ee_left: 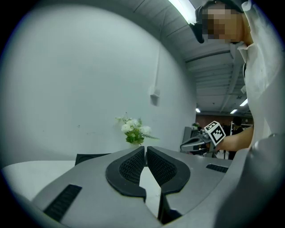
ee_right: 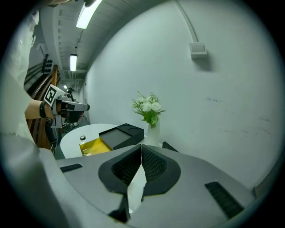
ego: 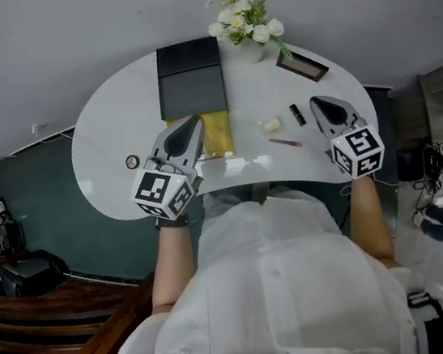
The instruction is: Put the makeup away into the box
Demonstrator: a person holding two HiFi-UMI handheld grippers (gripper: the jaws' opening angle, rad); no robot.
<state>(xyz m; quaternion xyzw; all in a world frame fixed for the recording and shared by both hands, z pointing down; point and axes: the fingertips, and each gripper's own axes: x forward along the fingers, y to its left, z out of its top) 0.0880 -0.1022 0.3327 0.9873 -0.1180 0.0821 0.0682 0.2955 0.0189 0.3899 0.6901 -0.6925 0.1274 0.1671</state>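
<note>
We see both grey grippers pressed together, empty. Left gripper [ego: 190,126] sits at left edge of open yellow-lined black box [ego: 217,134]. Right gripper [ego: 321,103] is just right of black lipstick tube [ego: 297,114] and pink pencil [ego: 286,142] on white table [ego: 103,148].

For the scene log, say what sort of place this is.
Probably a mock vanity corner in a lab or workshop: a white table with makeup and an open box, a vase of flowers against a bare wall, loose cables alongside.

wall [ego: 63,39]: plain pale grey | table [ego: 103,148]: white, rounded | floor [ego: 37,206]: dark teal | strip lights [ee_right: 87,14]: lit overhead | wooden benches [ego: 28,314]: lower left
</note>
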